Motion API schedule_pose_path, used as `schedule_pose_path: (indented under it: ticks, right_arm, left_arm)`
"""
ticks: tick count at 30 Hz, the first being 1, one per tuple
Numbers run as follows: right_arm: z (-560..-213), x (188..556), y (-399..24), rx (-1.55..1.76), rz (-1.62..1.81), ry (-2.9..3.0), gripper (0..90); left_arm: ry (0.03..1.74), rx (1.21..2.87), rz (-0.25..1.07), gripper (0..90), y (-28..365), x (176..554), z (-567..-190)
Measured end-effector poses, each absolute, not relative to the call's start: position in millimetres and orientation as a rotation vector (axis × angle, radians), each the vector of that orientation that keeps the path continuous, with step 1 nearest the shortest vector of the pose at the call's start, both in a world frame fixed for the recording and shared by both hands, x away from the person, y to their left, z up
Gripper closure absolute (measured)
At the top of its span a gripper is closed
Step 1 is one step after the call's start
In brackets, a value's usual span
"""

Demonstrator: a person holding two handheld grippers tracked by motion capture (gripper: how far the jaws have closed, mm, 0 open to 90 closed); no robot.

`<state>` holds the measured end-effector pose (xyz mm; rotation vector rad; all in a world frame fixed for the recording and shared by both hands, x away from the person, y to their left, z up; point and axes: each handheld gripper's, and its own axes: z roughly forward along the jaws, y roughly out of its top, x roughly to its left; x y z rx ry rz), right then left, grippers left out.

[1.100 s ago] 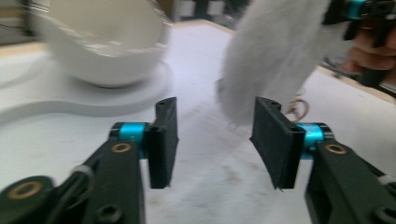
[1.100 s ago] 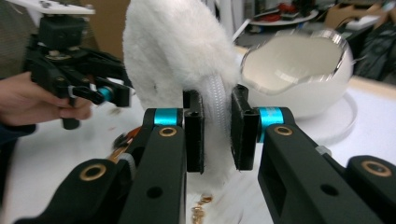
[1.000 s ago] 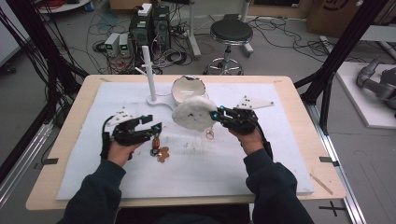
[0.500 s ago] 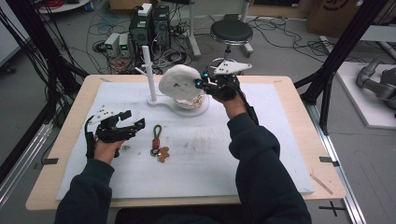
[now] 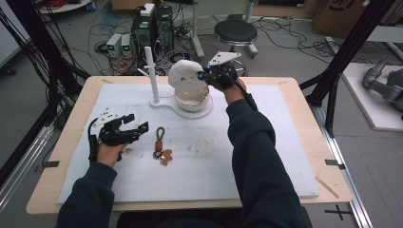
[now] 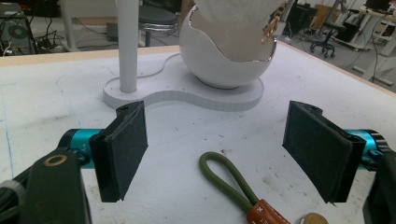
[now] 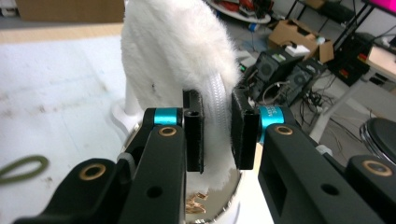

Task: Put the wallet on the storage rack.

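A white fluffy pouch (image 5: 186, 78) stands upright in a glossy white bowl (image 5: 192, 100) on a white stand at the far middle of the table. My right gripper (image 5: 207, 76) is at the pouch's right side, shut on its white corded edge (image 7: 217, 107). The fluffy pouch (image 7: 173, 46) rises beyond the right gripper (image 7: 217, 133). A gold chain (image 6: 273, 21) hangs over the bowl's (image 6: 224, 65) rim. My left gripper (image 5: 138, 126) hovers low at the left, open, with nothing between its pads (image 6: 121, 149). A green-looped key fob (image 5: 159, 142) lies just ahead of the left gripper (image 6: 219, 149).
A white post (image 5: 152, 71) rises from the stand's base (image 5: 166, 102), left of the bowl. White foam sheet (image 5: 285, 156) covers the wooden table. Beyond the far edge are computers, cables and a stool (image 5: 235, 31).
My right gripper carried the fluffy pouch from the table's middle away to the far side and into the bowl. My left gripper drew back toward the left and nearer the person.
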<state>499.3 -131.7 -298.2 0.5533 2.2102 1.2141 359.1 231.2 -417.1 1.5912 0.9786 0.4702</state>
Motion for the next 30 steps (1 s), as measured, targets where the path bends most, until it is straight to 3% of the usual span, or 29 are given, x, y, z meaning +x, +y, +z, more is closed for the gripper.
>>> schedule_pose_path:
  ticks: [13,24,30]
  right_arm:
    - [-319.9,499.9,-119.9,0.402,0.875,2.296,78.7]
    - [-338.0,505.6,-106.0,0.458,0.825,2.386,78.1]
    - [-337.8,494.2,-129.8,0.643,1.033,2.396,55.8]
  left_arm:
    - [0.989,1.587,0.466,21.7,231.6,358.5,-417.7]
    - [0.993,1.586,0.460,21.7,231.9,358.5,-418.4]
    - [0.995,1.586,0.460,21.7,231.7,358.3,-418.7]
